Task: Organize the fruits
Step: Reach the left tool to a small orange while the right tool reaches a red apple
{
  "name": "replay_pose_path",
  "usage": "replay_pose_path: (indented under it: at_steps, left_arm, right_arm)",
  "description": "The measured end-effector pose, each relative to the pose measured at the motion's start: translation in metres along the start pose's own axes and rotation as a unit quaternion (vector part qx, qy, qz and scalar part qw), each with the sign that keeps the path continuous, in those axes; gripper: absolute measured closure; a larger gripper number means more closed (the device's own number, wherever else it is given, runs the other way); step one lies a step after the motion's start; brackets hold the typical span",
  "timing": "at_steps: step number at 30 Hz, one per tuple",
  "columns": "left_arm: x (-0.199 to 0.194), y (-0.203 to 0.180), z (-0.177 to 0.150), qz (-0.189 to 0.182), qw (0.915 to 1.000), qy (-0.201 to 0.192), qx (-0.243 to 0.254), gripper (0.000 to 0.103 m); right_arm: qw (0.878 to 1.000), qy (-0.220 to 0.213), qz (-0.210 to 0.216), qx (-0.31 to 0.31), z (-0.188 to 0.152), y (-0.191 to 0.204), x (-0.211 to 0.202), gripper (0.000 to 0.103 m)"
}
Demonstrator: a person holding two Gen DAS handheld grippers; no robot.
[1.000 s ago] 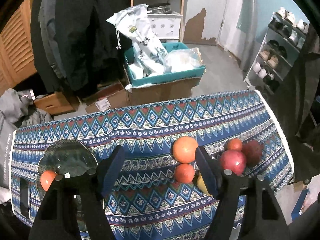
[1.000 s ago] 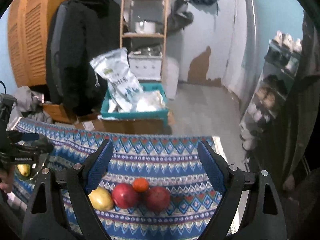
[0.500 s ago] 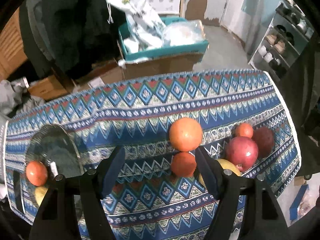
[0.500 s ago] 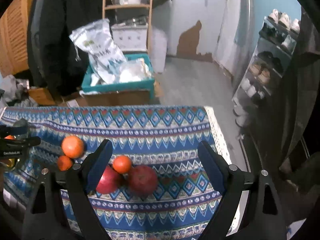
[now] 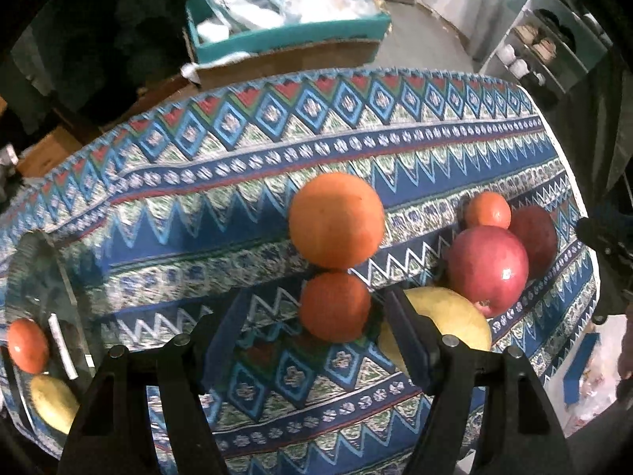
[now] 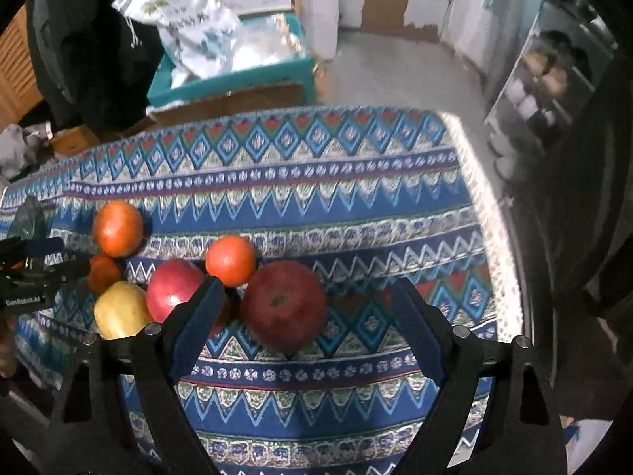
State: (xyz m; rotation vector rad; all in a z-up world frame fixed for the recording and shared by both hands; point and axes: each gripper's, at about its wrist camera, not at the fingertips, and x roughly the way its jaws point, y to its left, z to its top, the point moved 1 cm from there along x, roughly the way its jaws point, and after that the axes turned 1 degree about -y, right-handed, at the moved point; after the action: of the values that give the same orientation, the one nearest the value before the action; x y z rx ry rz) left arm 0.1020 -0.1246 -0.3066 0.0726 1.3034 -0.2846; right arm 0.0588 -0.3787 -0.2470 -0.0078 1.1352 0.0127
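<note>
Fruit lies on a patterned blue cloth. In the left wrist view my left gripper (image 5: 312, 336) is open, its jaws either side of a small orange (image 5: 334, 305). A big orange (image 5: 336, 219) lies just beyond it. A yellow fruit (image 5: 451, 322), a red apple (image 5: 488, 267), a dark red apple (image 5: 534, 237) and a small tangerine (image 5: 487, 210) lie to the right. In the right wrist view my right gripper (image 6: 306, 324) is open, just above the dark red apple (image 6: 284, 304). The red apple (image 6: 174, 293) and tangerine (image 6: 231, 260) lie left of it.
A glass plate (image 5: 35, 289) at the table's left end holds an orange fruit (image 5: 27, 345) and a yellow fruit (image 5: 53, 403). Beyond the table stands a cardboard box with a teal tray (image 5: 292, 35) of bags. A shoe rack (image 6: 546, 83) stands right. The cloth's right edge (image 6: 498, 237) is near.
Both grippers have dropped and moved forward to the fruit. The small orange now sits between the left jaws; the dark red apple sits between the right jaws. Both stay open.
</note>
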Motion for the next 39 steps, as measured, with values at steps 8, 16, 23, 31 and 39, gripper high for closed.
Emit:
replay_pose_path:
  at_steps: [8, 16, 23, 31, 39]
  left_arm:
    - [0.026, -0.003, -0.005, 0.009, 0.9996, 0.023, 0.015, 0.034]
    - [0.035, 0.007, -0.005, -0.034, 0.9990, 0.025, -0.012, 0.040]
    - [0.030, -0.005, -0.003, -0.033, 0.9988, 0.029, 0.022, 0.059]
    - [0.029, -0.017, -0.002, 0.002, 0.9983, 0.011, 0.057, 0.058]
    - [0.035, -0.001, -0.001, -0.037, 0.9990, 0.016, 0.018, 0.057]
  right_arm:
    - [0.999, 0.035, 0.007, -0.009, -0.003, 0.000, 0.028, 0.016]
    - [0.998, 0.060, 0.021, -0.007, -0.010, -0.003, 0.047, 0.021]
    - [0.997, 0.070, 0.039, -0.012, -0.012, -0.001, 0.056, 0.023]
    - [0.995, 0.085, 0.044, -0.028, -0.014, 0.010, 0.069, 0.030]
    - [0.997, 0.068, 0.037, -0.030, -0.013, 0.013, 0.071, 0.031]
